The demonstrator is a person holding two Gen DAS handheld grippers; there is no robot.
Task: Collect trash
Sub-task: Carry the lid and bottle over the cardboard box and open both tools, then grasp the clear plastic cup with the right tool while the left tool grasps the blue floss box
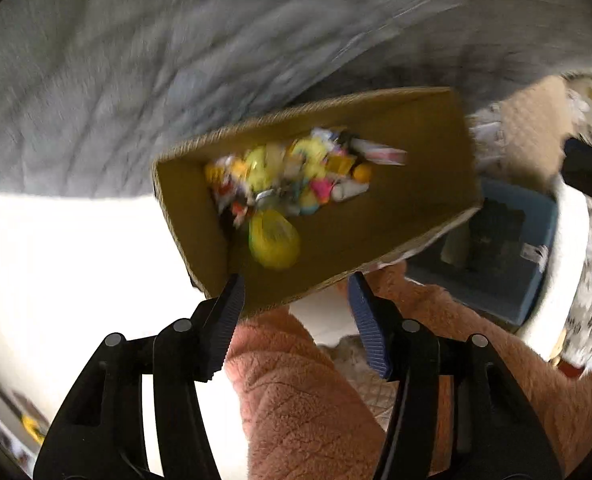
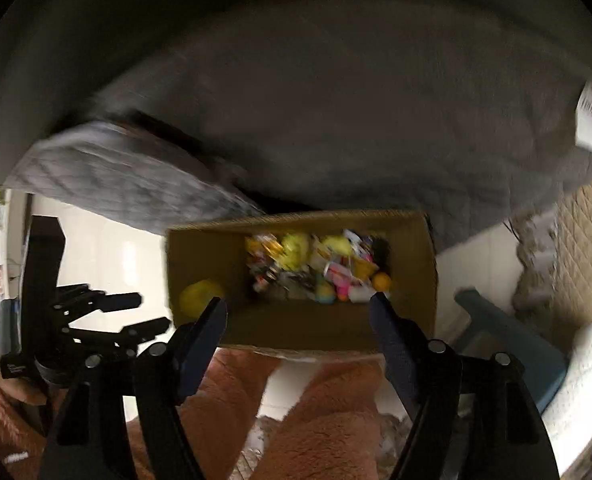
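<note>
Both tongs point down over an open brown cardboard box (image 1: 412,184) on the pale tiled floor (image 1: 55,264). No earlier picture is given, so only their stand is told: the left gripper (image 1: 293,294) has its ribbed dark fingers (image 1: 225,320) apart with nothing between them, and the right gripper (image 2: 298,312) stands wider apart, also empty. Inside the box lies a heap of small colourful trash (image 1: 291,176), wrappers and crumpled pieces, too blurred to read any writing. A round yellow piece (image 1: 273,238) lies near the left end, apart from the heap. Beyond the box hangs a grey quilted blanket (image 1: 135,72). Fluffy orange-brown fleece legs (image 1: 296,400) show in the near part. A blue plastic stool (image 2: 508,336) stands at the right
</note>
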